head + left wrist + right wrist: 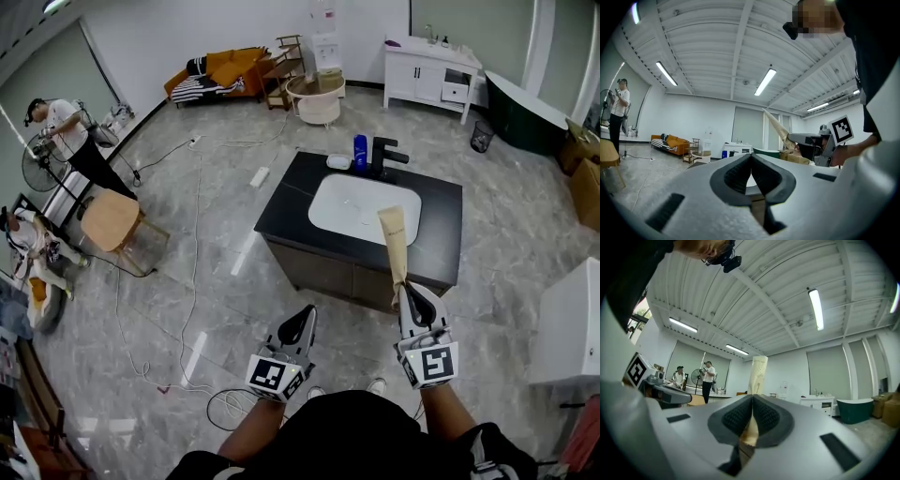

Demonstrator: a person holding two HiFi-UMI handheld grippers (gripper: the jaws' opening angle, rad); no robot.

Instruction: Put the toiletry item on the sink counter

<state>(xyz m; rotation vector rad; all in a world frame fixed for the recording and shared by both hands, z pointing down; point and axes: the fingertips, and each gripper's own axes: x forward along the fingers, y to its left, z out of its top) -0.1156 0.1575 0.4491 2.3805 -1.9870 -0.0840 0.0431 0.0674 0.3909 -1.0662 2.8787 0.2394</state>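
My right gripper (405, 292) is shut on the flat crimped end of a cream toiletry tube (394, 244), which stands up and away from the jaws toward the sink. In the right gripper view the tube (757, 373) rises from between the closed pads. My left gripper (305, 323) hangs beside it, shut with nothing in it; its own view shows the pads (751, 171) meeting. The black sink counter (441, 220) with a white basin (361, 208) stands ahead of both grippers. The left gripper view catches the tube (777, 126) held by the right gripper (791, 137).
On the counter's far edge stand a blue bottle (360, 152), a white soap dish (338, 161) and a black faucet (382, 155). A wooden chair (112, 222) and people are at the left. A white box-like thing (574, 323) stands at the right. Cables lie on the marble floor.
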